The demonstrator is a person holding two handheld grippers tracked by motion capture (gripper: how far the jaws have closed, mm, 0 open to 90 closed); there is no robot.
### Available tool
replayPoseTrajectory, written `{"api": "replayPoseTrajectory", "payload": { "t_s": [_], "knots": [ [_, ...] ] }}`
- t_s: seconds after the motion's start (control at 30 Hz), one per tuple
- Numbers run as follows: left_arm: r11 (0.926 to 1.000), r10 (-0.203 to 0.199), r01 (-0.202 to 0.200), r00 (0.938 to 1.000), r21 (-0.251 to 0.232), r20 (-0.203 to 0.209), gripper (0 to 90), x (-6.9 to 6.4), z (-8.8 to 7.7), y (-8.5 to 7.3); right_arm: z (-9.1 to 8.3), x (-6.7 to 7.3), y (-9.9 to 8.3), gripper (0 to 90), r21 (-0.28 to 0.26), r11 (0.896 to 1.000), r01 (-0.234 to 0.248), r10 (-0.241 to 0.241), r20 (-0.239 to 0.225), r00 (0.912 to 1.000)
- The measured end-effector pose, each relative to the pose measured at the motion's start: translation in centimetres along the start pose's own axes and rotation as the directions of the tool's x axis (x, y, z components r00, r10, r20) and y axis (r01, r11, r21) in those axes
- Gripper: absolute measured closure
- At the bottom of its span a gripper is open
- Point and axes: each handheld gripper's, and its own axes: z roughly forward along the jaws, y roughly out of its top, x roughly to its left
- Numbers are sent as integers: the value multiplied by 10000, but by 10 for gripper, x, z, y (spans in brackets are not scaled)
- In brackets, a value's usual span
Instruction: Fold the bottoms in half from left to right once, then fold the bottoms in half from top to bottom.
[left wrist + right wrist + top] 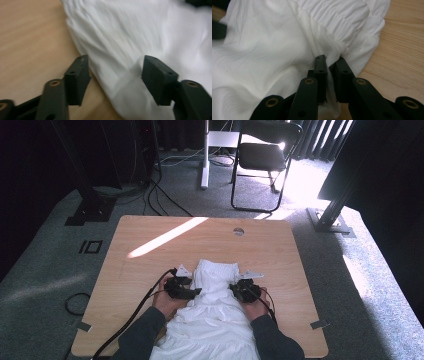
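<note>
White garment [274, 50] on table [150, 245]; right tool [331, 62] pinching fold; left tool [116, 70] agape astride edge.

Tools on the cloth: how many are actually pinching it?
1. The right tool is shut on the white cloth below its gathered band. The left tool stands open over the cloth's edge.

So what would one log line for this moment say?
left gripper: jaws open astride white garment edge | right gripper: shut on garment fold | table: wooden
</note>
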Motion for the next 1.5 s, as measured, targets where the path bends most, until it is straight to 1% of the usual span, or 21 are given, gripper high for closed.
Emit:
{"api": "replayPoseTrajectory", "payload": {
  "t_s": [0.03,0.07,0.1,0.13,0.2,0.3,0.33,0.4,0.53,0.73,0.83,0.93,1.03,1.07,1.17,1.23,1.3,1.33,1.4,1.47,1.5],
  "knots": [
    [9997,-99,99,10000,-242,-10,365,3,1,3,0,0,0,818,-11,10000,5,-5,2,10000],
    [9991,-301,304,9995,-302,96,339,6,2,6,0,0,0,819,-15,10000,13,-13,0,10000],
    [9987,-450,454,9988,-250,183,331,8,5,9,0,0,0,819,-14,10000,15,-15,-12,10000],
    [9989,-434,436,9989,-151,163,328,9,9,11,0,0,0,819,-16,10000,9,-9,-22,10000],
    [9989,-471,473,9982,-51,371,309,8,16,11,0,0,0,819,-21,10000,14,-14,-24,10000],
    [9991,-295,285,9990,304,343,309,3,25,8,0,-1,0,819,-19,10000,-29,29,-64,10000],
    [9995,-189,181,9994,248,292,306,2,26,8,0,-1,0,819,-19,10000,-31,31,-75,10000],
    [9992,-231,222,9994,323,265,308,2,27,10,0,-1,0,819,-20,10000,-29,29,-81,10000],
    [9991,9,-17,9998,424,204,323,-1,30,13,0,-2,0,819,-30,10000,-50,50,-114,9999],
    [9993,55,-60,9999,356,148,340,-3,32,14,0,-4,1,822,29,9999,-143,144,-294,9995],
    [9978,338,-336,9994,575,-38,357,-5,34,17,0,-5,2,824,118,9998,-178,182,-346,9992],
    [9966,413,-399,9990,724,-176,367,-8,36,20,1,-6,3,826,157,9996,-215,221,-354,9991],
    [9968,248,-231,9995,759,-216,392,-9,38,23,0,-8,3,825,218,9993,-300,308,-327,9990],
    [9969,240,-220,9994,753,-266,449,-10,38,23,-1,-12,4,827,240,9987,-450,456,-260,9986],
    [9966,255,-224,9990,798,-372,555,-10,38,23,-6,-17,6,826,-35,9989,-476,475,-205,9987],
    [9963,222,-187,9989,838,-415,621,-10,37,24,-10,-21,8,818,-201,9984,-536,536,-8,9986],
    [9963,115,-83,9993,853,-367,667,-9,37,24,-12,-25,11,782,-326,9980,-541,546,152,9984],
    [9962,136,-103,9992,859,-383,682,-8,37,24,-12,-27,12,740,-398,9977,-546,554,176,9983],
    [9962,140,-108,9993,869,-358,694,-8,37,24,-12,-30,15,610,-530,9971,-554,573,340,9978],
    [9961,131,-100,9993,873,-350,695,-7,37,24,-13,-32,18,477,-747,9952,-639,657,228,9976],
    [9963,140,-109,9993,858,-350,695,-7,37,24,-13,-32,20,371,-681,9960,-586,611,358,9975]
  ]
}}
